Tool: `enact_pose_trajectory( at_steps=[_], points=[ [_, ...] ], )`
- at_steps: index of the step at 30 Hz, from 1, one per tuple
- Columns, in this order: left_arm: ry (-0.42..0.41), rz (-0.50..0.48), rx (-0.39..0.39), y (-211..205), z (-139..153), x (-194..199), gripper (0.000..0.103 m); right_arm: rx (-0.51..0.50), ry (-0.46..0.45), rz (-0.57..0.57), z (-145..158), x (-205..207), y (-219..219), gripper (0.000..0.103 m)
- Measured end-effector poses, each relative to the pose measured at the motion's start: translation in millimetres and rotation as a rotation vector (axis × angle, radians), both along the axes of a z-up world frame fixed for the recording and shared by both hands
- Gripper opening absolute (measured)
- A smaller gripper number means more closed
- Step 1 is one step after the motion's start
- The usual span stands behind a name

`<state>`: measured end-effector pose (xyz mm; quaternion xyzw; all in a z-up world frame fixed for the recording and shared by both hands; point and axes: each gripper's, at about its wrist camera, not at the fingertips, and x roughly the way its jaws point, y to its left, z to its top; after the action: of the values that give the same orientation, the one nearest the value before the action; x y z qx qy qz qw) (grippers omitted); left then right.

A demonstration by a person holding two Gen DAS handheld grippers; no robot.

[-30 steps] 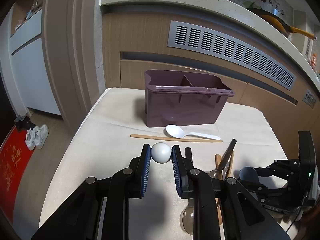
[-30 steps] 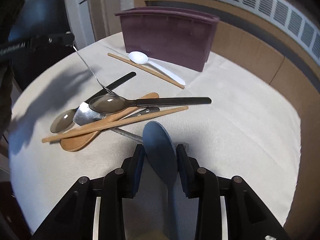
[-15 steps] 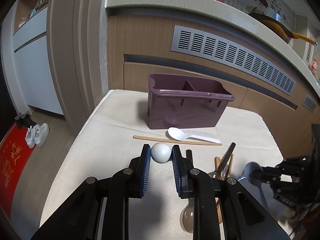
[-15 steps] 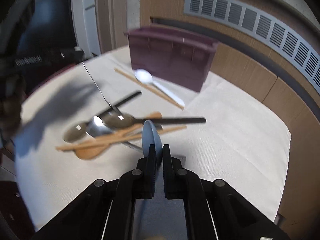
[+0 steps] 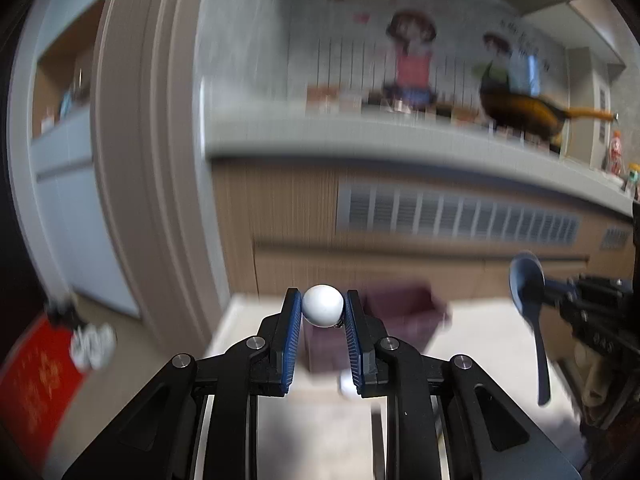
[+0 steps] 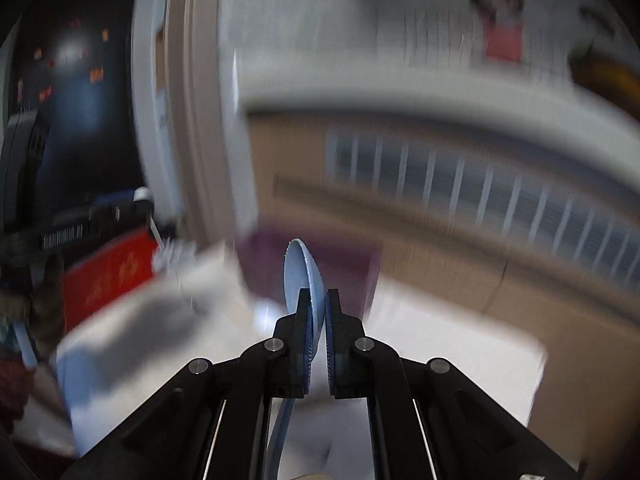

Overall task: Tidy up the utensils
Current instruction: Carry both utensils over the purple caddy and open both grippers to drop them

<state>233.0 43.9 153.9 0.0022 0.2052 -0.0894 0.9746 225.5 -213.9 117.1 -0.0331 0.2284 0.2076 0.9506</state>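
In the left wrist view my left gripper (image 5: 323,312) is shut on the white ball end (image 5: 323,310) of a thin utensil; its stem is hidden below the pads. My right gripper (image 6: 318,300) is shut on a blue spoon (image 6: 301,272), whose bowl sticks up past the fingertips and whose handle hangs down between the fingers. The left wrist view shows that spoon (image 5: 527,285) in the air at the right, held by the right gripper (image 5: 562,294). The purple utensil caddy (image 5: 404,312) (image 6: 352,264) stands blurred on the cloth-covered table (image 5: 484,344) beyond both grippers.
A white spoon (image 5: 347,386) lies blurred on the cloth before the caddy. Behind the table are wooden cabinet fronts with a vent grille (image 5: 460,220) and a counter holding a wok (image 5: 524,114). A door frame (image 5: 152,160), red mat (image 5: 36,392) and shoes (image 5: 94,344) are at the left.
Both grippers have risen well above the table, so the views now look higher. The right gripper has shut on the blue spoon and lifted it. The left still holds the white ball end.
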Motion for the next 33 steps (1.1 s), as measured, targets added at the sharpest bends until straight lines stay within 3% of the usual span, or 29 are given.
enact_pose_trajectory(
  at_steps=[4, 7, 13, 19, 21, 26, 29, 33],
  points=[
    [-0.092, 0.016, 0.026, -8, 32, 33, 0.022, 0.076, -0.237, -0.063, 49, 29, 9, 0.005],
    [-0.080, 0.023, 0.013, -7, 27, 60, 0.023, 0.082, -0.288, -0.090, 49, 58, 21, 0.005],
    [0.002, 0.018, 0.008, -4, -15, 111, 0.022, 0.070, -0.243, -0.146, 15, 118, 34, 0.005],
    [0.063, -0.007, -0.006, -16, -50, 140, 0.022, 0.025, -0.225, -0.167, -25, 148, 35, 0.005],
    [0.078, -0.020, -0.013, -20, -59, 144, 0.022, 0.034, -0.178, -0.148, -38, 155, 33, 0.006],
    [0.140, -0.080, -0.108, -16, -69, 147, 0.024, 0.053, 0.023, -0.044, -58, 152, 22, 0.014],
    [0.175, -0.079, -0.163, -10, -69, 142, 0.034, 0.038, 0.023, -0.064, -59, 130, 13, 0.015],
    [0.159, -0.032, -0.228, 9, -66, 117, 0.049, 0.034, 0.012, -0.057, -55, 93, -1, 0.019]
  ],
)
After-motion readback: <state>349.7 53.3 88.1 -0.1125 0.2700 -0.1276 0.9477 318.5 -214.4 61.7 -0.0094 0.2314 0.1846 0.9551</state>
